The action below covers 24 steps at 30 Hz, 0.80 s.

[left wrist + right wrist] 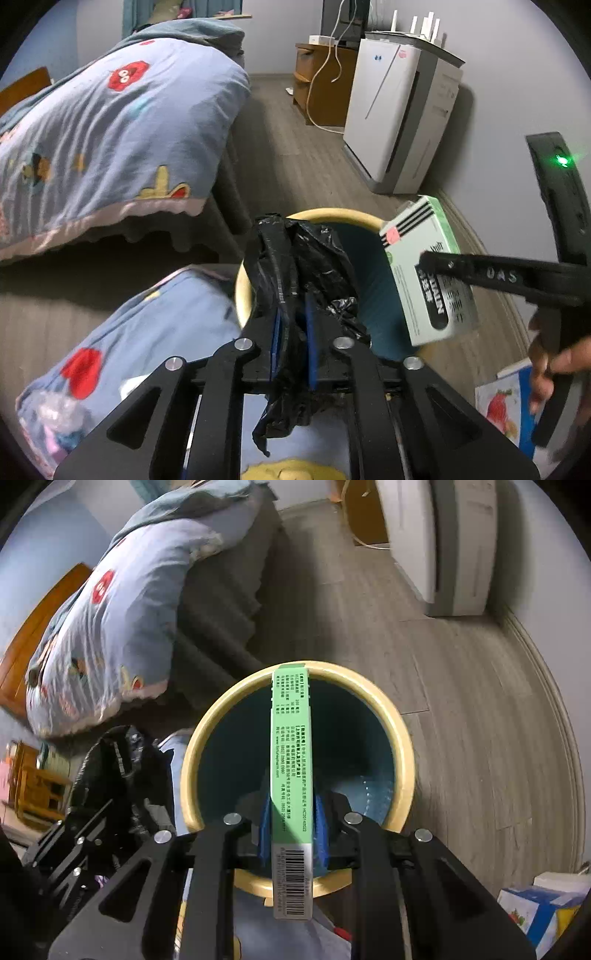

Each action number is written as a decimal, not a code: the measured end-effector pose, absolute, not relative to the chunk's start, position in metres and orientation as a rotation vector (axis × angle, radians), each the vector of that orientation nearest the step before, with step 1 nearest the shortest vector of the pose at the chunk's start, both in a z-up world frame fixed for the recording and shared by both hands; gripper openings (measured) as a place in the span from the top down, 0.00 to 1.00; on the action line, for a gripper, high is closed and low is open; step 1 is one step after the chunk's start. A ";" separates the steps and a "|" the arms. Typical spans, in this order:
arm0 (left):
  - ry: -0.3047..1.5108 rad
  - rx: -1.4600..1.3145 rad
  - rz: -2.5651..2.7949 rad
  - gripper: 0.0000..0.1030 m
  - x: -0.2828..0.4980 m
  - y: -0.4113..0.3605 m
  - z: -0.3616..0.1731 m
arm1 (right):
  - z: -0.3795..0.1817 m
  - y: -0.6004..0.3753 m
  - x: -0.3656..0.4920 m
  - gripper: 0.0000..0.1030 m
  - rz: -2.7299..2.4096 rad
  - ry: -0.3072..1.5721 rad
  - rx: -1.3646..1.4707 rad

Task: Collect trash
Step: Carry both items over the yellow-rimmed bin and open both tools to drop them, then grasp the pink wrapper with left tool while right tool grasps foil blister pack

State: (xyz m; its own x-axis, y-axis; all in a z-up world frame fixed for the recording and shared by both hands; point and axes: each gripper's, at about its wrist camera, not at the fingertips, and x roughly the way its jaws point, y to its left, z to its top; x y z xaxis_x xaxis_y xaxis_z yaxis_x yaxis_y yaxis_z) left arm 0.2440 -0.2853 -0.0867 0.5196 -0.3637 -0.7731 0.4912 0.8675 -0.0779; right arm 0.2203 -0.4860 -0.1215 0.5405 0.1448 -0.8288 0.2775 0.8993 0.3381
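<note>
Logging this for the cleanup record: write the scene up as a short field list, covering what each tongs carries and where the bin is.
left tongs: shut on black plastic bag
right tongs: shut on green and white box, gripped by its narrow sides
bin: yellow rim, dark teal inside, on the wood floor beside the bed
bin contents: none visible
box position: over the bin opening
bed cover: blue, cartoon print

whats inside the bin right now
The bin shows only bare teal wall inside; no trash is visible. The green box in the right gripper hides a strip of it, and the bottom is covered.
</note>
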 end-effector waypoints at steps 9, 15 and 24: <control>0.848 0.150 -0.505 0.39 0.241 -0.285 -0.077 | -0.112 -0.482 0.223 0.44 -0.089 0.970 0.462; 0.820 0.155 -0.474 0.20 0.225 -0.266 -0.065 | -0.101 -0.474 0.223 0.23 -0.080 0.943 0.446; 0.780 0.226 -0.341 0.10 0.193 -0.210 -0.045 | -0.070 -0.433 0.227 0.06 -0.033 0.885 0.372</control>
State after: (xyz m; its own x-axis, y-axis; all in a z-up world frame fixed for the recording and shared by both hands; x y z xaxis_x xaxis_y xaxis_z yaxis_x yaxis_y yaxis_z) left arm 0.1931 -0.2102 -0.0446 0.6608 -0.2158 -0.7188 0.3811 0.9216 0.0736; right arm 0.2272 -0.4334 -0.0697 0.6375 0.1243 -0.7604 0.1803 0.9354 0.3041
